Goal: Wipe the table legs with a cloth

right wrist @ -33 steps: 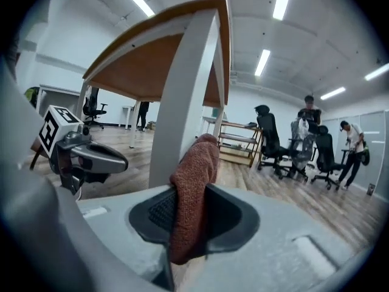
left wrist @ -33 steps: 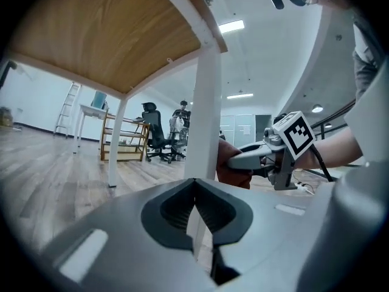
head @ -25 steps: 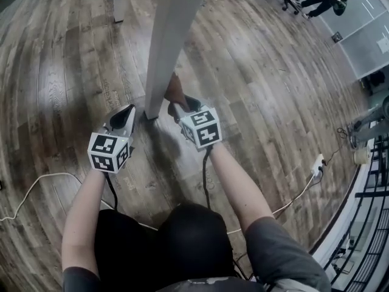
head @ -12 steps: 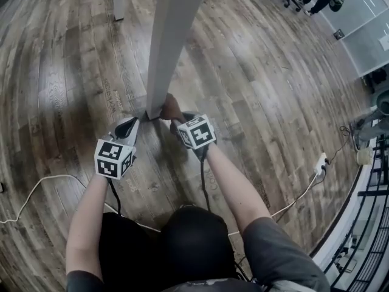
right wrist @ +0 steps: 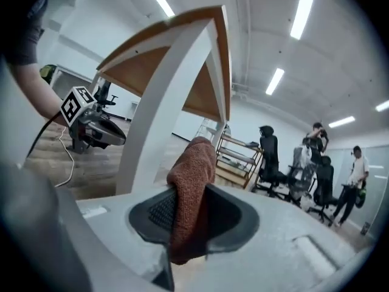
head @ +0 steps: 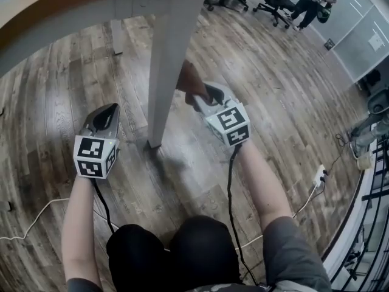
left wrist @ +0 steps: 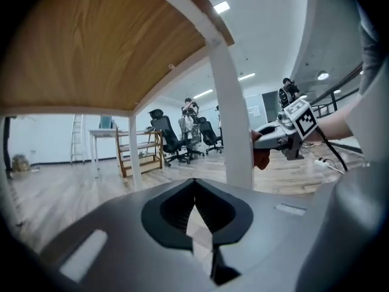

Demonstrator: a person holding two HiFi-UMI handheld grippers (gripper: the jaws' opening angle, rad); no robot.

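While right gripper [head: 198, 96] clamps brown cloth [head: 186, 79] against white table leg [head: 165, 72], left gripper [head: 109, 110] hangs beside leg, jaws together, empty.

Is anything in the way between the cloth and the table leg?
Nothing I can see. The right claw holds the cloth right beside the white table leg, with no other thing between them.

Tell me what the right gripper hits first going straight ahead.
Probably the white table leg, met by the cloth clamped in the right gripper; the leg sits slightly left of centre.
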